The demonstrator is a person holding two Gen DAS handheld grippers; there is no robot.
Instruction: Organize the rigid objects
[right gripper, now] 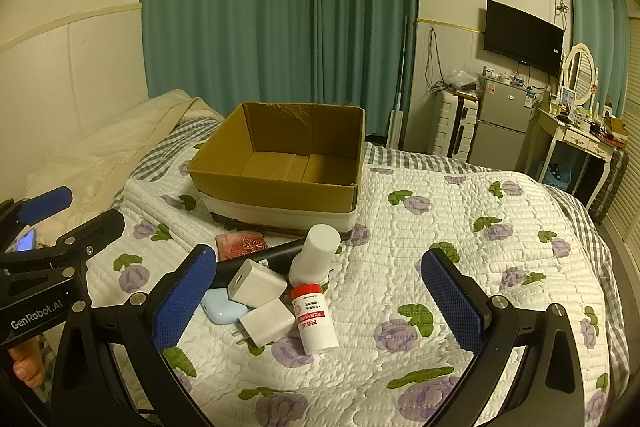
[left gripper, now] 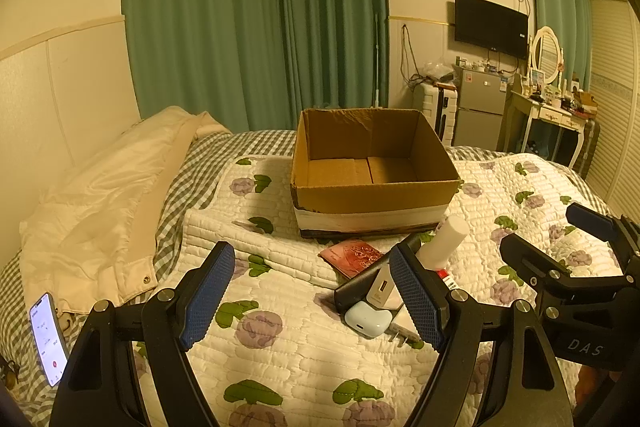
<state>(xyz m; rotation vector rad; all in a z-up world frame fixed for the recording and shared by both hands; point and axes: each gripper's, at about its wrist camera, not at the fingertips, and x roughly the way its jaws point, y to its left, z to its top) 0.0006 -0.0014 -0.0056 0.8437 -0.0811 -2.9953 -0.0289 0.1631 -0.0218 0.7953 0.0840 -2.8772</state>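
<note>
An open cardboard box (left gripper: pixel 372 187) (right gripper: pixel 280 167) stands on the flowered quilt, with nothing inside. In front of it lies a pile: a red wallet (right gripper: pixel 241 243) (left gripper: pixel 352 256), a black bar-shaped device (right gripper: pixel 264 259), two white chargers (right gripper: pixel 256 283) (right gripper: pixel 266 323), a light-blue earbud case (right gripper: pixel 222 307) (left gripper: pixel 366 319), a tall white bottle (right gripper: pixel 316 255) (left gripper: pixel 444 241) and a small red-capped bottle (right gripper: pixel 314 319). My left gripper (left gripper: pixel 312 301) is open and empty, left of the pile. My right gripper (right gripper: pixel 320 307) is open above the pile, holding nothing.
A cream jacket (left gripper: pixel 100 211) and a lit phone (left gripper: pixel 48 339) lie at the bed's left. Green curtains (left gripper: pixel 256 19) hang behind the bed. A suitcase (right gripper: pixel 452 125), a fridge (right gripper: pixel 500 123) and a dressing table (right gripper: pixel 576 135) stand at the far right.
</note>
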